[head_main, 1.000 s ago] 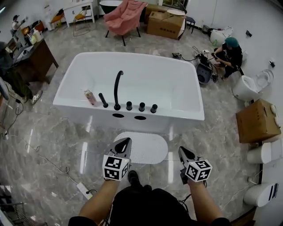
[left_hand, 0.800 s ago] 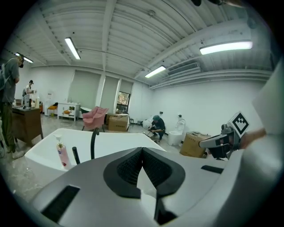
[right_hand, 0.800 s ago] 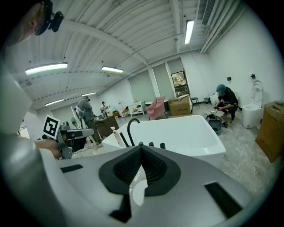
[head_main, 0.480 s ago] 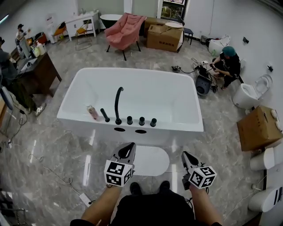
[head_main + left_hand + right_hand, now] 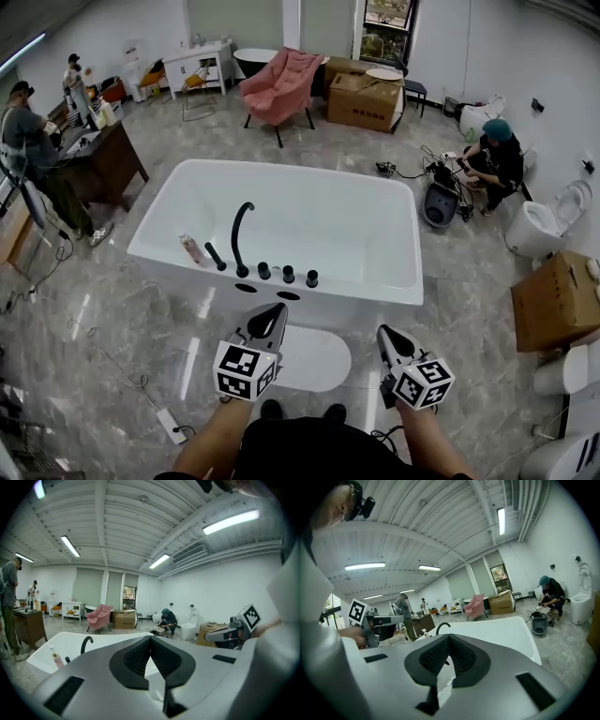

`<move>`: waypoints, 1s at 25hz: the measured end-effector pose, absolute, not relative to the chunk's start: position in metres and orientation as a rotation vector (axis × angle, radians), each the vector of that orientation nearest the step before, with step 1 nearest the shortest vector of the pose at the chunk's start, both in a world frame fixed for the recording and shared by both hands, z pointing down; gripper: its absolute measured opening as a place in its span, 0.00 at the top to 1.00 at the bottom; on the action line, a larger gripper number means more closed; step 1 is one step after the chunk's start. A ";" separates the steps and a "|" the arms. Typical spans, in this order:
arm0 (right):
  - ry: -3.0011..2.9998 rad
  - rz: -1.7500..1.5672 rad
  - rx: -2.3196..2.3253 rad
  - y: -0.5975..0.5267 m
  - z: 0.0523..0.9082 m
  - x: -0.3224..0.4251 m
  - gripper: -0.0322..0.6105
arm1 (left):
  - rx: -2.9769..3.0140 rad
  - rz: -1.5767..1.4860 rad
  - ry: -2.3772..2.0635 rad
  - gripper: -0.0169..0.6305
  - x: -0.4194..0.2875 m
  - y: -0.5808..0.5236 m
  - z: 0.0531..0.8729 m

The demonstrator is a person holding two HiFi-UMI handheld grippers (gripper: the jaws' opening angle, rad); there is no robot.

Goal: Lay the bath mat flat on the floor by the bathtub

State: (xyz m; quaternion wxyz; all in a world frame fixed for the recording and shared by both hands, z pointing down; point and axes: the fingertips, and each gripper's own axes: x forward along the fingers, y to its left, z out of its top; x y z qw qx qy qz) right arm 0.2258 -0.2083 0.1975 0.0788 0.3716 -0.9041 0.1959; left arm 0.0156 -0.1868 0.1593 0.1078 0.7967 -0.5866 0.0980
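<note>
Both tools, the left tool (image 5: 273,309) and the right tool (image 5: 385,332), are hanging pressed together with nothing in them, while the white rounded-oval bath mat (image 5: 317,360) is lying flat on the glossy grey marble-look floor (image 5: 112,319) just beside the smooth white bathtub (image 5: 328,220), so I'm guessing it's basically done.

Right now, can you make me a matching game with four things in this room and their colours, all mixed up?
Things:
1. bath mat
2. armchair
3. tub faucet
4. box by the armchair

Colours:
A. black
B. brown
C. white
D. pink

Pairs: 1-C, 2-D, 3-A, 4-B
</note>
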 end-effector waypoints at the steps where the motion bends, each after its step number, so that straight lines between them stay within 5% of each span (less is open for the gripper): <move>1: -2.726 0.581 1.089 -0.210 0.193 0.231 0.93 | 2.341 0.290 -1.729 0.96 0.026 -0.187 0.157; 11: -2.893 0.571 1.008 -0.228 0.154 0.248 0.93 | 2.302 0.289 -1.741 0.96 0.072 -0.182 0.133; 25: -2.982 0.396 1.116 -0.214 0.100 0.215 0.93 | 2.428 0.244 -1.801 0.95 0.021 -0.194 0.080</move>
